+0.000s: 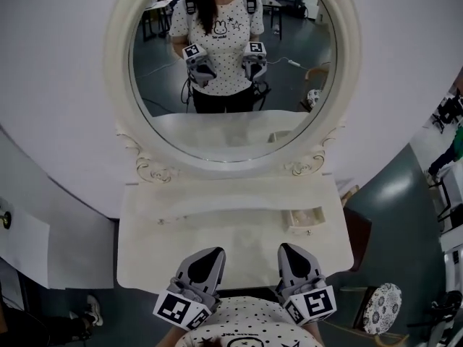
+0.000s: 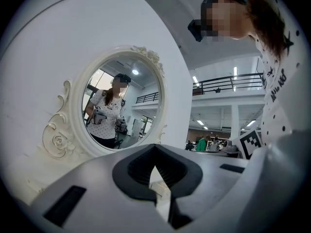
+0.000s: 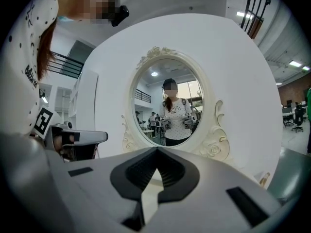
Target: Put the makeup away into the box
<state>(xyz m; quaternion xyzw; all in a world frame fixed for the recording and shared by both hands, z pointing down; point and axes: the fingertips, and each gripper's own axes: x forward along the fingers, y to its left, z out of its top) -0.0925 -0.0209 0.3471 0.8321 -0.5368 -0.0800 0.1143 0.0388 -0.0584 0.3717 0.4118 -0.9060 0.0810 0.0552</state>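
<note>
Empty grippers being held at the vanity table [image 1: 166,230]'s near edge.
Left gripper [image 1: 210,254] and right gripper [image 1: 291,249] are being pressed together; the box [image 1: 304,219] is sitting by the table's right edge.

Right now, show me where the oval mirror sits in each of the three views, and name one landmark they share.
Head view: the oval mirror fills the top centre, above the white dressing table.
Left gripper view: the mirror is left of centre, seen at a slant.
Right gripper view: the mirror is in the centre, nearly face-on.
Shared landmark: the carved scrollwork low on the mirror's frame, also at and.
</note>
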